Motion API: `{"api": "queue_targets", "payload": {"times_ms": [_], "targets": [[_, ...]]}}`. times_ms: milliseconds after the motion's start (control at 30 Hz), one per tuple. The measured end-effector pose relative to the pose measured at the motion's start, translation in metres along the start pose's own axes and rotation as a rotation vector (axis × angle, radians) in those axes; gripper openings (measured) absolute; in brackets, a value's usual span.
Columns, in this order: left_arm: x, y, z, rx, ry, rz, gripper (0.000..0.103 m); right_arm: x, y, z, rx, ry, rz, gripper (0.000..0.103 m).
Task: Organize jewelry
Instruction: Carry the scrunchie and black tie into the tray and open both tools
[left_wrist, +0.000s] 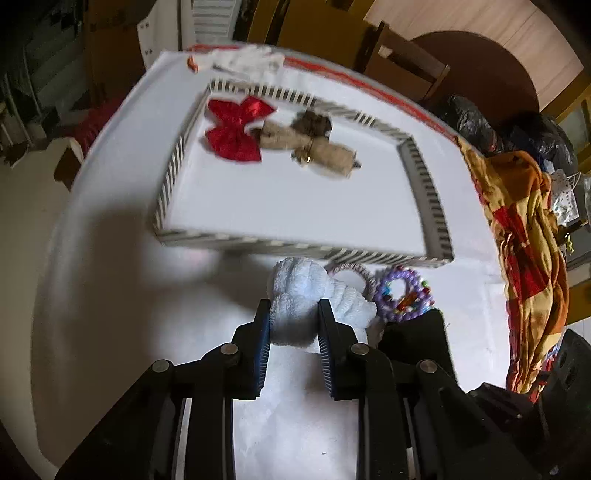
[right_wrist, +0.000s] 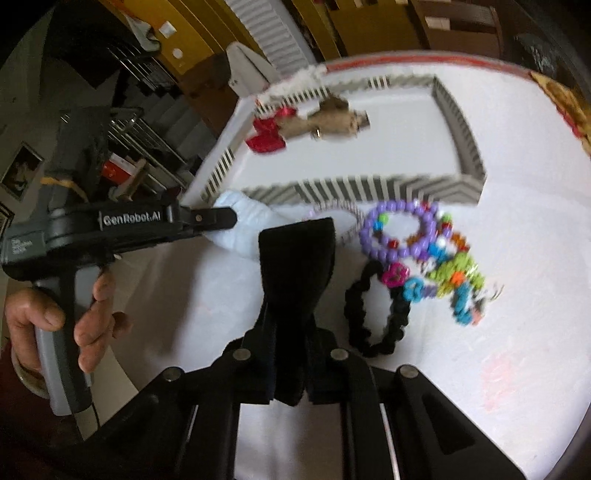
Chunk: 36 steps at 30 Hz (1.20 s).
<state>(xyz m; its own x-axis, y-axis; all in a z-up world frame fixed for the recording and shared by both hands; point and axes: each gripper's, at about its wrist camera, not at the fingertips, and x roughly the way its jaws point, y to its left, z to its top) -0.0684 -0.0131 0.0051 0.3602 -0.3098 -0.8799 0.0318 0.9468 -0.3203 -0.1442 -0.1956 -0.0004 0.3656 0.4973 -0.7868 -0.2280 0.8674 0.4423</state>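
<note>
My left gripper (left_wrist: 293, 325) is shut on a fluffy white bow (left_wrist: 314, 295), just in front of the striped tray (left_wrist: 295, 249); it also shows in the right wrist view (right_wrist: 242, 221). My right gripper (right_wrist: 295, 332) is shut on a black velvet bow (right_wrist: 295, 258) and holds it above the table. The tray (right_wrist: 354, 186) holds a red bow (left_wrist: 234, 129) and a beige burlap bow (left_wrist: 317, 147). A purple bead bracelet (right_wrist: 399, 230), colourful bead pieces (right_wrist: 454, 280), a black scrunchie (right_wrist: 373, 314) and a pink striped hoop (left_wrist: 354, 271) lie in front of the tray.
The white table (left_wrist: 129, 295) has a red-trimmed far edge. An orange and red cloth (left_wrist: 524, 229) hangs at its right side. White lace (left_wrist: 240, 61) lies behind the tray. A hand (right_wrist: 74, 317) grips the left gripper's handle.
</note>
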Motion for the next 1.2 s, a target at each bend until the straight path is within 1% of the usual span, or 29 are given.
{"api": "queue_targets", "payload": {"times_ms": [100, 233, 400, 533, 933, 1033, 1200], "targets": [[-0.009, -0.002, 0.007, -0.002, -0.022, 0.007, 0.02, -0.016, -0.002, 0.009, 0.006, -0.042, 0.009, 0.011], [-0.018, -0.005, 0.021, -0.005, -0.055, 0.019, 0.02, -0.029, -0.006, 0.022, 0.011, -0.077, -0.004, 0.011], [-0.021, -0.005, 0.04, -0.003, -0.091, 0.035, 0.02, -0.037, -0.013, 0.045, 0.005, -0.116, -0.033, 0.011], [-0.017, -0.005, 0.051, 0.0, -0.1, 0.047, 0.02, -0.036, -0.02, 0.059, 0.009, -0.12, -0.053, 0.011], [0.003, -0.001, 0.071, 0.012, -0.069, 0.071, 0.02, -0.019, -0.033, 0.093, 0.039, -0.125, -0.083, 0.011], [0.01, 0.001, 0.075, 0.011, -0.059, 0.075, 0.02, -0.01, -0.037, 0.098, 0.042, -0.111, -0.092, 0.011], [0.028, 0.008, 0.085, -0.01, -0.028, 0.073, 0.02, 0.009, -0.05, 0.118, 0.048, -0.082, -0.118, 0.011]]}}
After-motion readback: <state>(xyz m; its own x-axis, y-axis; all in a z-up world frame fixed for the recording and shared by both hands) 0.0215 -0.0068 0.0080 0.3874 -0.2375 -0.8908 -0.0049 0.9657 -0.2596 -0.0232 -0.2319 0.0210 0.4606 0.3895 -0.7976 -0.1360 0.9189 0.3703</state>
